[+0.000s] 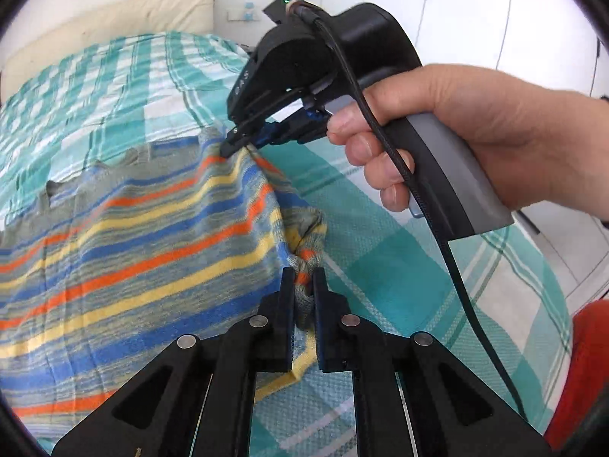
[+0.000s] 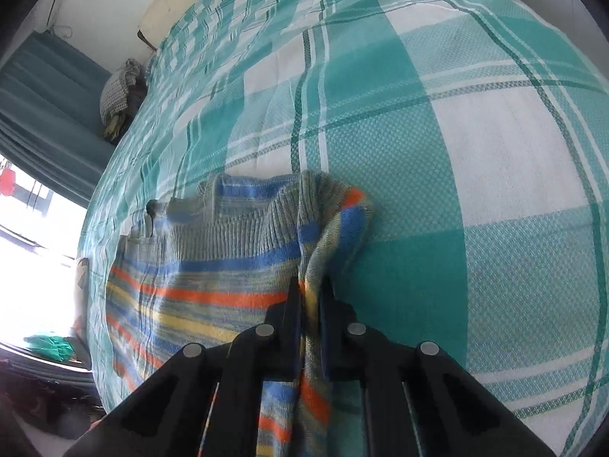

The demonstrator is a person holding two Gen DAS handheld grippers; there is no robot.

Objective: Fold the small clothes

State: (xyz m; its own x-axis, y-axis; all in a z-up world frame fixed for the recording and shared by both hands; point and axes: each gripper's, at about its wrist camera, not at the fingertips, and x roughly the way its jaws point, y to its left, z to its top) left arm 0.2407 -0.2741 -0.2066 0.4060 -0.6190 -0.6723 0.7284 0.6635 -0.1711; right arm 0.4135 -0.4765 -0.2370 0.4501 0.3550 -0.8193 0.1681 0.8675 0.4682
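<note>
A small knitted sweater (image 1: 144,236) with blue, orange, yellow and grey stripes lies on a bed with a teal and white checked cover (image 1: 399,266). My left gripper (image 1: 304,278) is shut on a bunched fold at the sweater's right edge. My right gripper (image 1: 232,144), held by a hand, is shut on the sweater's upper edge further away. In the right wrist view the right gripper (image 2: 310,285) pinches a raised fold of the sweater (image 2: 213,266), with its ribbed grey neckline (image 2: 236,236) ahead on the checked cover (image 2: 456,133).
A cream headboard (image 1: 114,19) stands at the far end of the bed. White cupboard doors (image 1: 475,11) are to the right. A red object (image 1: 586,361) is at the lower right. A teal curtain (image 2: 49,95), a bundle of cloth (image 2: 118,95) and a bright window (image 2: 30,247) lie left of the bed.
</note>
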